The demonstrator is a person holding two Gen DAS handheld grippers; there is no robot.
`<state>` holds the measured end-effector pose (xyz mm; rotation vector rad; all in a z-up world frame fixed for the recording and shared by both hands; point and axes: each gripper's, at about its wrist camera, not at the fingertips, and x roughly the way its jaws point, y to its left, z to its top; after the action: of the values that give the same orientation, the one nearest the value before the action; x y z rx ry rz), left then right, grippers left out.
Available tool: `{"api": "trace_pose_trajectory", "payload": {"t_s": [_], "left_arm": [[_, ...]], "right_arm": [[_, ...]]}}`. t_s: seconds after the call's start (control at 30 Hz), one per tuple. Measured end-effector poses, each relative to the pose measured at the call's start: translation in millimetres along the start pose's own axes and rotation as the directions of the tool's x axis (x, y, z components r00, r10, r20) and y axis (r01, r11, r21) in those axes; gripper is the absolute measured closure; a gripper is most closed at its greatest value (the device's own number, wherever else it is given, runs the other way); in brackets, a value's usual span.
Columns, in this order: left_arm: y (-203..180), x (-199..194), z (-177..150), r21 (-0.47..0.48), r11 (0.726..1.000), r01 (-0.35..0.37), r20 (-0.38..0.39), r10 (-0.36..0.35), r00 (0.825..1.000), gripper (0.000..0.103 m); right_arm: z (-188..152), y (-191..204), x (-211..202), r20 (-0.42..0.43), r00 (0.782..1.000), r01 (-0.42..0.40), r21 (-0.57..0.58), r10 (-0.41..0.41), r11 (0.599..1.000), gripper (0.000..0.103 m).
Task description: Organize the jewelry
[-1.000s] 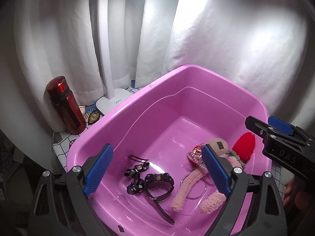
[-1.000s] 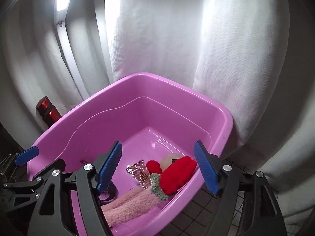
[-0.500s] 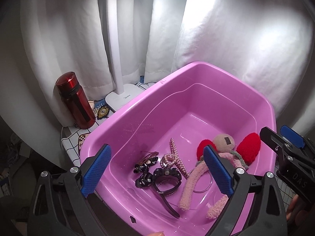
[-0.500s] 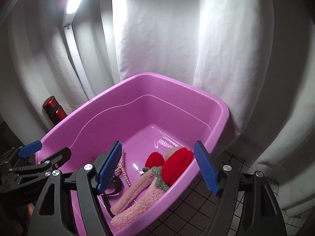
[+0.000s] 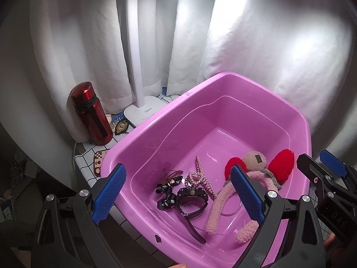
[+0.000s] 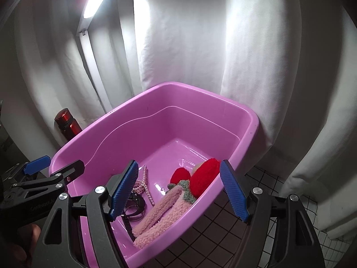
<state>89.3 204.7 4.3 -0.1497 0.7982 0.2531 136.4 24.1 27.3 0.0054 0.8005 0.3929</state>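
A pink plastic tub (image 5: 142,134) (image 6: 247,138) holds jewelry and a toy. On its floor lie a pearl claw clip (image 5: 200,176) (image 6: 146,185), a black watch (image 5: 191,201) (image 6: 136,203), black hair clips (image 5: 167,186), a thin metal bangle (image 5: 234,210) and a plush doll with red ears and long pink legs (image 5: 256,167) (image 6: 205,178). My left gripper (image 5: 178,194) is open and empty above the tub's near left side. My right gripper (image 6: 178,192) is open and empty above the tub's right side.
A red bottle (image 5: 91,114) (image 6: 67,121) and a white desk lamp (image 5: 142,109) stand behind the tub on the white tiled table (image 6: 223,230). White curtains (image 5: 267,44) close off the back. Small stickers or coasters (image 5: 99,158) lie left of the tub.
Both grippers have drawn back and up from the tub, still open. The pearl claw clip now lies on the tub floor beside the watch.
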Motion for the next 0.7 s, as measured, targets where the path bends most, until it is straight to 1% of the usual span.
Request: {"api": "trace_pose_trajectory", "payload": {"t_s": [0.7], "left_arm": [[3.9, 0.1, -3.6, 0.002, 1.0, -0.009, -0.013, 0.009, 1.0, 0.01]], "right_arm": [[-9.6, 4.7, -9.4, 0.005, 1.0, 0.003, -0.01, -0.003, 1.0, 0.031]]}}
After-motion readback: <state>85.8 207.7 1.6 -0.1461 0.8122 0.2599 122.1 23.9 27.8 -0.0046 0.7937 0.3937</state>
